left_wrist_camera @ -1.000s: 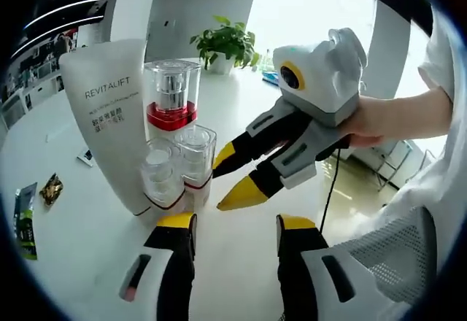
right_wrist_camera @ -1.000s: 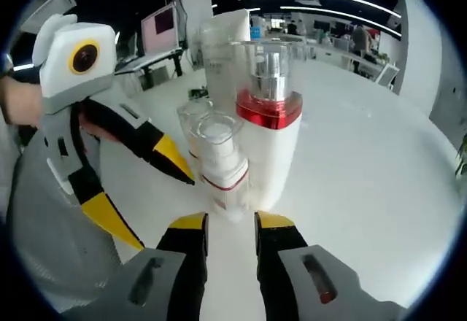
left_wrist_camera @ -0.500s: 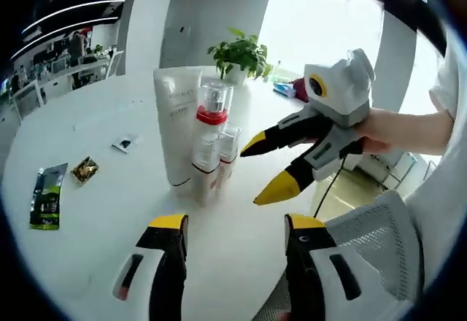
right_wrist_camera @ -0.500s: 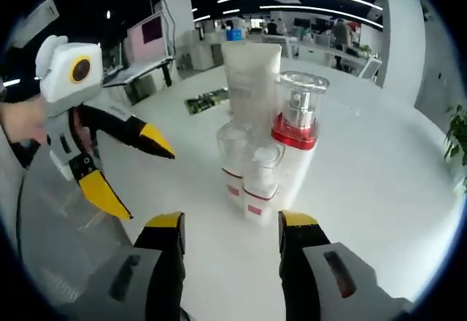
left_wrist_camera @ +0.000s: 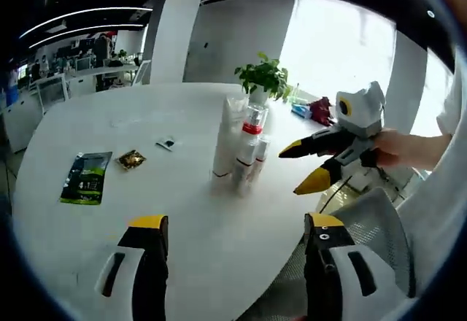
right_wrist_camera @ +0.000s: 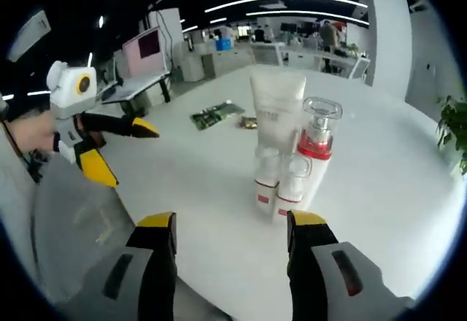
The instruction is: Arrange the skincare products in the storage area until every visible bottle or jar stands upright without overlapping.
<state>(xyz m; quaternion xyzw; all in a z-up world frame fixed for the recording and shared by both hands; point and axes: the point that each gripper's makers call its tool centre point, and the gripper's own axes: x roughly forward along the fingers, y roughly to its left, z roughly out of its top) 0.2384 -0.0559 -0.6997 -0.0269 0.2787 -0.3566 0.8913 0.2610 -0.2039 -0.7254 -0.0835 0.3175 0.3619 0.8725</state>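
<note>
**Products upright, grippers clear**

Left gripper view: left gripper released, empty. White tube, pump bottle and two small jars stand clustered mid-table; right gripper hangs beside them, jaws spread.

Right gripper view: right gripper released, empty. Every item appears upright, close-packed. Judgement: arrangement looks complete; hold both grippers off, avoid nudging the cluster.

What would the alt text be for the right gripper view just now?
Four skincare products stand upright in a tight cluster on a white round table: a tall white tube, a red-collared pump bottle and two small clear-capped bottles. The right gripper sits open below; the left gripper, also open, is at left.
</note>
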